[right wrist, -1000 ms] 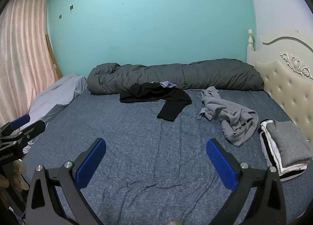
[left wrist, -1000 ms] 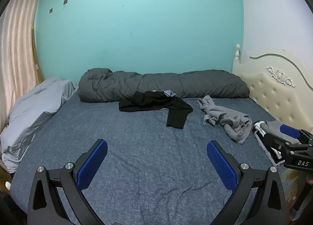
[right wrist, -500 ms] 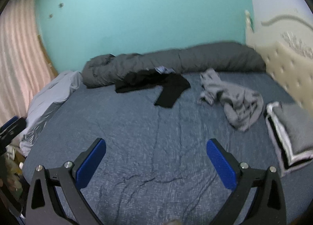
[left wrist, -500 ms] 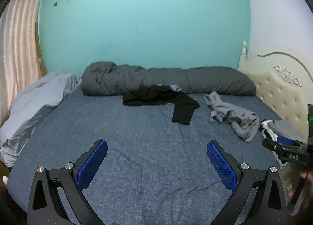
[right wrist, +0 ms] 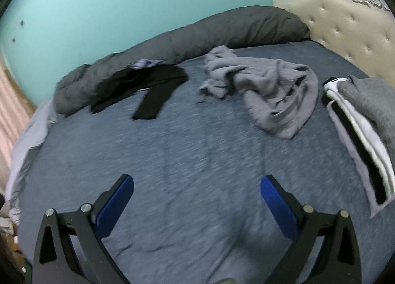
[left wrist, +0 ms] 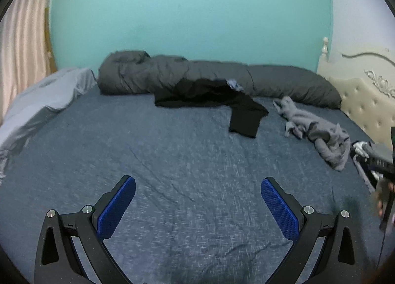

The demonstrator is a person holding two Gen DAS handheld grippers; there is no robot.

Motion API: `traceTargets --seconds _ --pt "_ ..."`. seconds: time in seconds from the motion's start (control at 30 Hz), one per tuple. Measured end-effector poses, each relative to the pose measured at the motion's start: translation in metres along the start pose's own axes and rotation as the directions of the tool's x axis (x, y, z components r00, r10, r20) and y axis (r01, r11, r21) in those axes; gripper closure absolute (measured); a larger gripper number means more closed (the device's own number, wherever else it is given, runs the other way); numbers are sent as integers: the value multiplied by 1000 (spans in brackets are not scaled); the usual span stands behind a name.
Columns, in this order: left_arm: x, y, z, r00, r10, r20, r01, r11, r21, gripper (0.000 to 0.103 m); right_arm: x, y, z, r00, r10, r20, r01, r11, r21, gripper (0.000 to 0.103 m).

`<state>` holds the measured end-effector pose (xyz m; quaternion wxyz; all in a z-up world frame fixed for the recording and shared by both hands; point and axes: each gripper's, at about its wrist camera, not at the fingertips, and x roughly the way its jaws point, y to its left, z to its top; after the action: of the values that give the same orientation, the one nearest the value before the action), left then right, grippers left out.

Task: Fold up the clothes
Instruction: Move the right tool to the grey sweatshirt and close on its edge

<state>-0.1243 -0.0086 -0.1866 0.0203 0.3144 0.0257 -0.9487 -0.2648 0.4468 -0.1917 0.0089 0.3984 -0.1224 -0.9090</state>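
Note:
A crumpled grey garment (right wrist: 266,91) (left wrist: 318,133) lies on the blue bed sheet (right wrist: 197,160) toward the headboard side. A black garment (right wrist: 148,89) (left wrist: 222,101) is spread near the rolled duvet, with a small lilac piece (right wrist: 145,63) on it. A stack of folded clothes (right wrist: 363,121) rests at the right. My right gripper (right wrist: 197,182) hovers open over bare sheet, short of the grey garment. Over the sheet's middle my left gripper (left wrist: 197,185) stays open, holding nothing. The right gripper's black body (left wrist: 377,165) shows at the left view's right edge.
A rolled dark grey duvet (left wrist: 222,79) runs along the far edge below the teal wall. A pale grey pillow or cover (left wrist: 37,101) lies at the left, by a pink curtain (left wrist: 22,37). The cream tufted headboard (right wrist: 350,22) bounds the right side.
My right gripper has swung right and forward toward the grey garment and folded stack, with the view tilting. The left gripper shifted slightly; both stay open.

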Motion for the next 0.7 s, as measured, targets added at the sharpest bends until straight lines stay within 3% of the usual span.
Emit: traceTargets --seconds 0.23,0.4,0.53,0.7 --pt "72 -2 -40 997 -38 -67 37 999 -17 0 74 -76 33 980 -194 -51 199 975 99 0" --pt "110 4 -70 987 -122 -104 114 990 -84 0 111 -107 49 973 -229 -30 231 967 104 2" --pt "126 15 -92 982 -146 -118 131 983 -129 0 144 -118 57 975 -211 -65 215 974 71 22" --pt "136 16 -105 962 -207 -176 186 974 -129 0 180 -125 59 974 -195 -116 203 977 61 58"
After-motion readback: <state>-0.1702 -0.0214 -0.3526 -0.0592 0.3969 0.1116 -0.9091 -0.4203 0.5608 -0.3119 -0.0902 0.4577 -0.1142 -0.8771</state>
